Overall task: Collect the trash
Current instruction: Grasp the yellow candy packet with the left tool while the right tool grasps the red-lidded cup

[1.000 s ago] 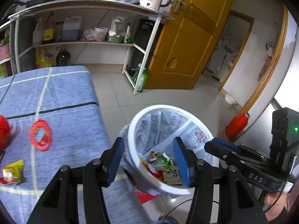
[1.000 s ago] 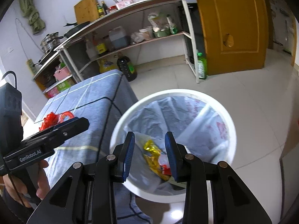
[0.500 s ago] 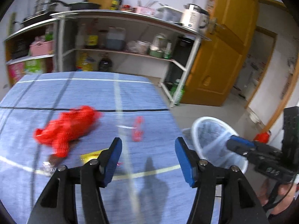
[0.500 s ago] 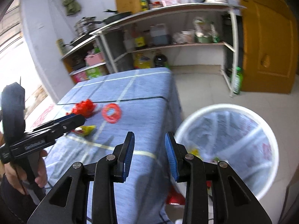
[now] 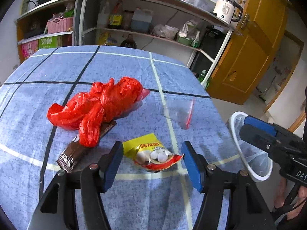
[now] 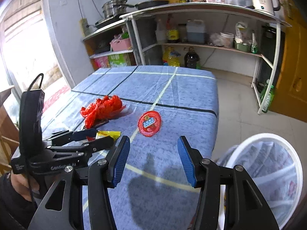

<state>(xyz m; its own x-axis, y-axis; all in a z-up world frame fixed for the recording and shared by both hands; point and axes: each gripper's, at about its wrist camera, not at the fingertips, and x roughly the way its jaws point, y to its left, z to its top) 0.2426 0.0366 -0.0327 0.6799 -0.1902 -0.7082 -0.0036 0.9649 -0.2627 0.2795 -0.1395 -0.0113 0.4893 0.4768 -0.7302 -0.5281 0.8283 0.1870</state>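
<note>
My left gripper [image 5: 152,163] is open, with a yellow and red snack packet [image 5: 153,153] lying on the blue tablecloth between its fingers. A crumpled red plastic bag [image 5: 97,105] lies beyond it over a brown wrapper [image 5: 80,151]. A clear zip bag [image 5: 180,111] lies to the right. My right gripper [image 6: 153,159] is open and empty above the cloth, short of a round red lid [image 6: 150,123]. The red bag [image 6: 101,109] and the left gripper [image 6: 76,140] show at its left. The white lined bin [image 6: 268,172] stands on the floor at the right.
The bin's rim [image 5: 247,164] shows off the table's right edge. A metal shelf rack [image 6: 201,44] with bottles, pots and a kettle [image 5: 226,9] lines the back wall. A wooden door [image 5: 249,57] is at the right. The table edge [image 6: 214,115] drops to tiled floor.
Both grippers have swung left from over the bin to above the table. The right gripper's jaws have opened wide. The left gripper now straddles the yellow packet.
</note>
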